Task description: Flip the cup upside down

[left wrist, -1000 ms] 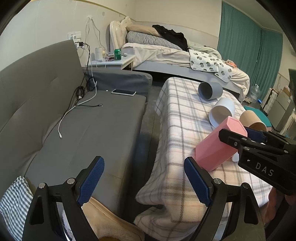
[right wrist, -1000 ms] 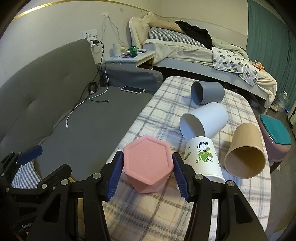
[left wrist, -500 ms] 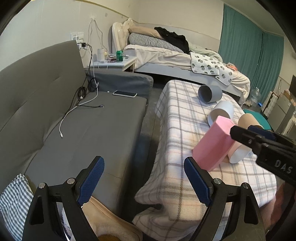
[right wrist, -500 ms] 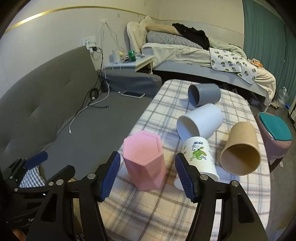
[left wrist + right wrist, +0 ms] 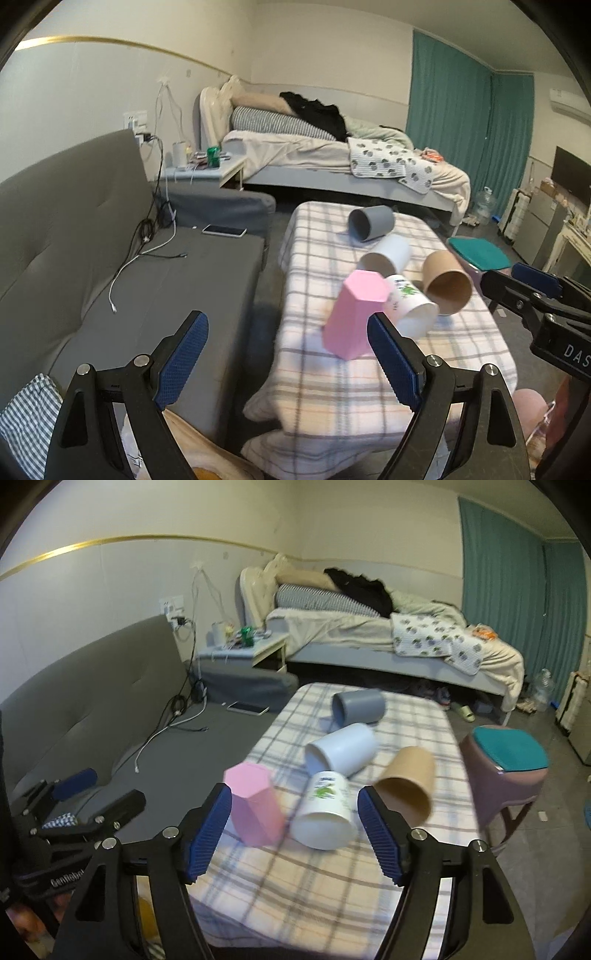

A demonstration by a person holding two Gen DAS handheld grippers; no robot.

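A pink hexagonal cup (image 5: 354,314) (image 5: 255,810) stands upside down, closed base up, on the plaid-covered table (image 5: 332,384) (image 5: 295,882). Beside it lie on their sides a white printed cup (image 5: 325,816) (image 5: 410,306), a plain white cup (image 5: 341,749), a tan cup (image 5: 406,782) (image 5: 447,282) and a grey cup (image 5: 358,705) (image 5: 371,222). My right gripper (image 5: 295,830) is open and empty, back from the cups near the table's front edge. My left gripper (image 5: 288,362) is open and empty, left of the table over the sofa gap.
A grey sofa (image 5: 92,266) with a phone (image 5: 224,230) and cables runs along the table's left. A pink stool with a teal cushion (image 5: 506,764) stands right of the table. A bed (image 5: 388,642) and nightstand (image 5: 207,170) are behind.
My right gripper opened, let go of the pink cup, which now stands upside down on the table, and drew back and up. The left gripper lifted slightly.
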